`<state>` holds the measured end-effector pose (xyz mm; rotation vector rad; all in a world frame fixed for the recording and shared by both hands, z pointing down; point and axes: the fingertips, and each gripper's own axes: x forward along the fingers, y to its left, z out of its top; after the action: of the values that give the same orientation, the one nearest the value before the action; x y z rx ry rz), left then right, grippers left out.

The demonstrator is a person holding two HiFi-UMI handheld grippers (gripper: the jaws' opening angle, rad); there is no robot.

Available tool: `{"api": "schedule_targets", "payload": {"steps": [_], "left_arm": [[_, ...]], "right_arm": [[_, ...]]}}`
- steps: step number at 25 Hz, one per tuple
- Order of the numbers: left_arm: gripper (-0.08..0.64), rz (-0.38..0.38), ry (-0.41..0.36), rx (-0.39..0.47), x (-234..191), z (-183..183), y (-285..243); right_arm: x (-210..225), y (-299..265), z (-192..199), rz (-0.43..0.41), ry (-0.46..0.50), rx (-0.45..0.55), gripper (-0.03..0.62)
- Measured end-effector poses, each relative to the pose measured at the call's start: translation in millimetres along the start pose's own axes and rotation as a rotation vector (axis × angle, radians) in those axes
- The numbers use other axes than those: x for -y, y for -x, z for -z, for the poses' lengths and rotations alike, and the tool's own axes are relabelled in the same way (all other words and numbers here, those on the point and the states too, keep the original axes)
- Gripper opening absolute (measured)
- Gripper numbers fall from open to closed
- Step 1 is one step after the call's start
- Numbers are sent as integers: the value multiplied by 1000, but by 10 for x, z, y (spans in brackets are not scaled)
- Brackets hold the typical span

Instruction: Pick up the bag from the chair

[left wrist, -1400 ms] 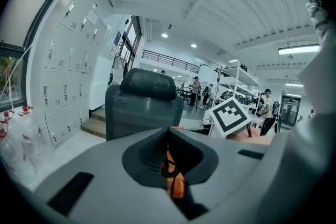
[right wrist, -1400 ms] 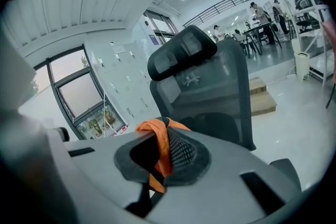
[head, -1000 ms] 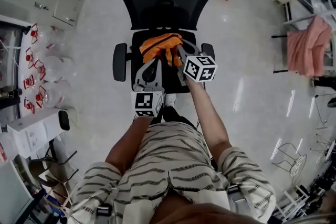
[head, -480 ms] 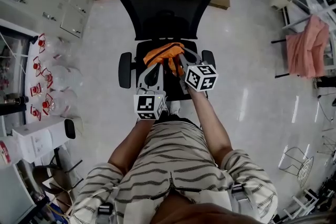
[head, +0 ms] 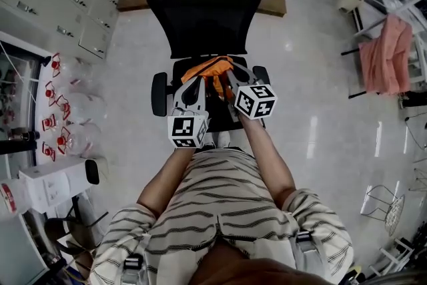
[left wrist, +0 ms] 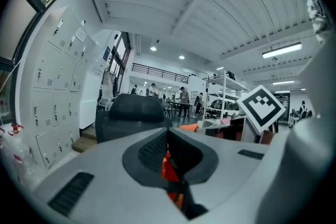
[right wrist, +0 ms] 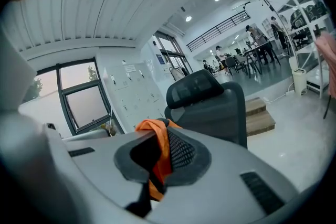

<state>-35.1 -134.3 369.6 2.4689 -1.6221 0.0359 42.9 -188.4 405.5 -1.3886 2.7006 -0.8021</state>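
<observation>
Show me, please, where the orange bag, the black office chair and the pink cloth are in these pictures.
orange bag [head: 208, 67], head view, middle of its bunched fabric.
black office chair [head: 203, 7], head view, middle of its backrest.
pink cloth [head: 383, 57], head view, middle of the hanging fabric.

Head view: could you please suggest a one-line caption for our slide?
From above, the left gripper and right gripper both grip the orange bag over the black office chair.

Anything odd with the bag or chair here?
Nothing stands out. The left claw and the right claw are each shut on the orange bag, over the seat of the upright chair.
</observation>
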Motion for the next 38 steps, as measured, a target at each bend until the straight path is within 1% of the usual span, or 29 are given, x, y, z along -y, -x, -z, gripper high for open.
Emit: {"api": "schedule_targets", "payload": {"steps": [12, 20, 29, 34, 38], "left_arm": [[23, 16, -11, 34, 84, -204, 49], [23, 32, -23, 49, 121, -269, 62], [23, 34, -50, 78, 162, -374, 56], [23, 44, -51, 79, 205, -380, 28], [23, 48, -65, 85, 200, -397, 16]], "right_arm": [[-196, 234, -166, -13, 38, 35, 25], [-286, 335, -214, -14, 59, 53, 25], [-321, 425, -271, -14, 71, 81, 25], [-325, 441, -324, -15, 80, 92, 25], [-332, 421, -331, -9, 90, 96, 25]]}}
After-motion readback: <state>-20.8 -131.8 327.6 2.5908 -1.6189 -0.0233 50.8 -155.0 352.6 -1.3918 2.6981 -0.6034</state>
